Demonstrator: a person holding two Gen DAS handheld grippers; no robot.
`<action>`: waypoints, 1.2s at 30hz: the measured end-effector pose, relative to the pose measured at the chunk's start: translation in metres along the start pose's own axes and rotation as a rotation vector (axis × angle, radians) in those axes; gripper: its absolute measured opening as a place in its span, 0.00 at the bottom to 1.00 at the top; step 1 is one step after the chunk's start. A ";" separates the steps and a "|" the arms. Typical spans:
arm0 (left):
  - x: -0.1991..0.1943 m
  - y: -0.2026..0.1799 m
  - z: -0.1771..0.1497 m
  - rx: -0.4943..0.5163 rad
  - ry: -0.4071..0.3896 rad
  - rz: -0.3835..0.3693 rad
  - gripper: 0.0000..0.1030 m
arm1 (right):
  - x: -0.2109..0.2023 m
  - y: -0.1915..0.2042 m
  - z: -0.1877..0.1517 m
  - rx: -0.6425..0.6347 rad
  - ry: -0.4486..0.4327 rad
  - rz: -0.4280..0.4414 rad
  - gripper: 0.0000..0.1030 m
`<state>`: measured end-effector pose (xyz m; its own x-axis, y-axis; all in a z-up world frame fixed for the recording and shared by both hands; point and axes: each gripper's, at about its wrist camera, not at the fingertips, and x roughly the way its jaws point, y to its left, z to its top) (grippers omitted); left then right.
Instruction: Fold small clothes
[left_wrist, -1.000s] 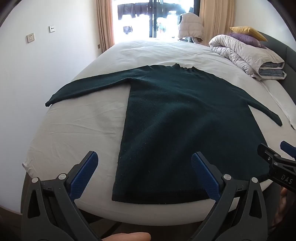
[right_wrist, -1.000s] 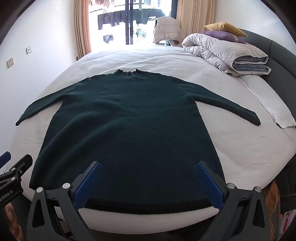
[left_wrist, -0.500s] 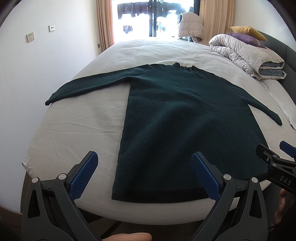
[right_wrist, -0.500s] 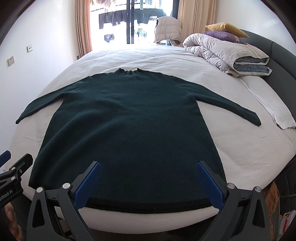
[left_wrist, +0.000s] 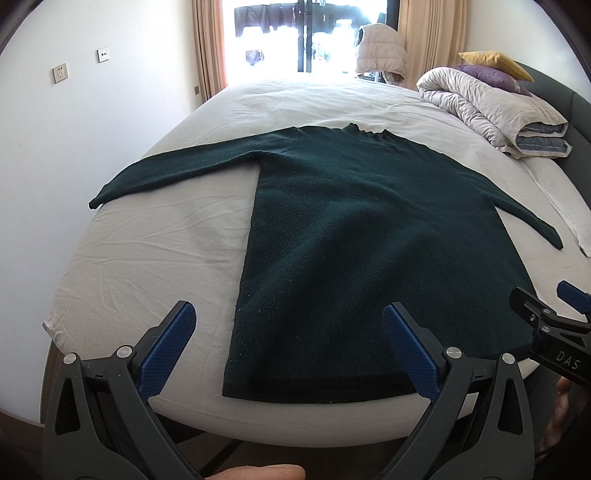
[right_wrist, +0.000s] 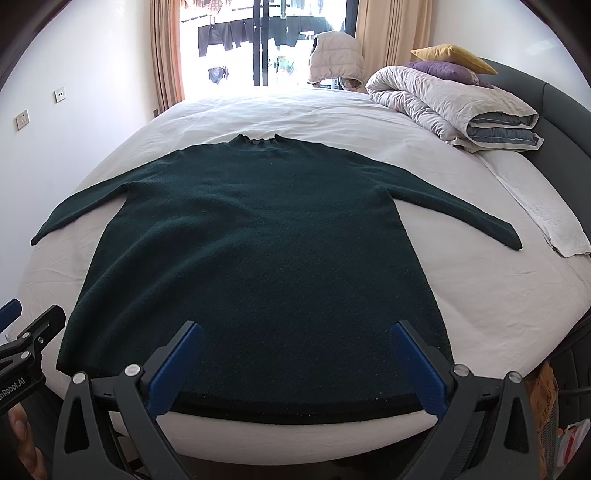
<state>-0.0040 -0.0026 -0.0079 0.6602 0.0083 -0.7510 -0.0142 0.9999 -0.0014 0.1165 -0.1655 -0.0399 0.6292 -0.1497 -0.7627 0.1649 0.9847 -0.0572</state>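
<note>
A dark green long-sleeved sweater (left_wrist: 369, 236) lies flat on the white bed (left_wrist: 155, 258), both sleeves spread out, collar at the far end, hem along the near bed edge; it also shows in the right wrist view (right_wrist: 266, 251). My left gripper (left_wrist: 288, 343) is open and empty, held over the hem's left corner. My right gripper (right_wrist: 295, 362) is open and empty, held over the middle of the hem. The right gripper also shows at the right edge of the left wrist view (left_wrist: 550, 317).
A rolled grey duvet (right_wrist: 454, 103) with yellow and purple pillows (right_wrist: 450, 61) lies at the far right. A white folded towel (right_wrist: 546, 218) lies along the right side. A dark headboard (right_wrist: 554, 122) runs on the right. A wall (left_wrist: 55, 147) is close on the left.
Both grippers have crept slightly nearer the hem. The sweater has not moved and both grippers stay open.
</note>
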 end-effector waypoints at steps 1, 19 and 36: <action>0.000 0.000 0.000 0.000 0.000 0.000 1.00 | 0.000 0.000 0.000 -0.001 0.000 0.000 1.00; 0.000 0.000 -0.001 0.000 0.002 -0.002 1.00 | 0.000 0.001 -0.001 -0.002 0.003 0.001 1.00; 0.001 -0.002 -0.007 -0.005 0.004 -0.004 1.00 | 0.003 0.005 0.000 -0.016 0.010 -0.001 1.00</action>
<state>-0.0084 -0.0050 -0.0132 0.6569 0.0040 -0.7539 -0.0149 0.9999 -0.0077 0.1192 -0.1611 -0.0422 0.6211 -0.1500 -0.7692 0.1532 0.9858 -0.0686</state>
